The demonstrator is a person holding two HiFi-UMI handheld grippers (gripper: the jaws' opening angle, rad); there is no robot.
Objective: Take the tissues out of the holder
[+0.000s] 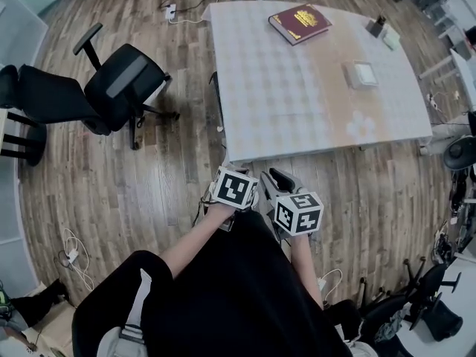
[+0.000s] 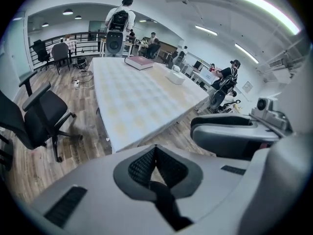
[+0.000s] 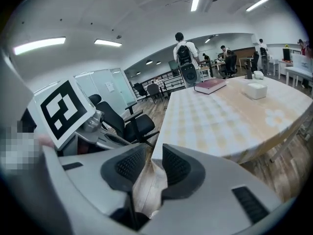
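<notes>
— So, how do the fingers of the left gripper stand?

— Closed. Its two dark ribbed fingers meet at their tips, and nothing is caught between them. Only a small pale wedge shows below the place where they touch.

— And the right gripper?

— Slightly open. Its fingers stand a narrow gap apart, and through that gap I see only the wooden floor and the near edge of the tabletop. They hold nothing and touch nothing.

— Where are the two grippers themselves?

— Side by side, close in front of the person's body, over the floor and short of the tabletop's near edge. In the right gripper view the left one's marker cube shows just to its left.

— And the tissue holder?

— The tissue holder sits on the tabletop, toward its right side, well apart from both grippers. It is a pale, squarish box with a lighter patch on top. Whether a tissue sticks out of it is too small to tell.

— Anything else up there?

— A red book lies flat near the far end, apart from the holder, and a couple of small things sit by the far right corner, too small to name. A black office chair stands on the floor to the left of the tabletop.
</notes>
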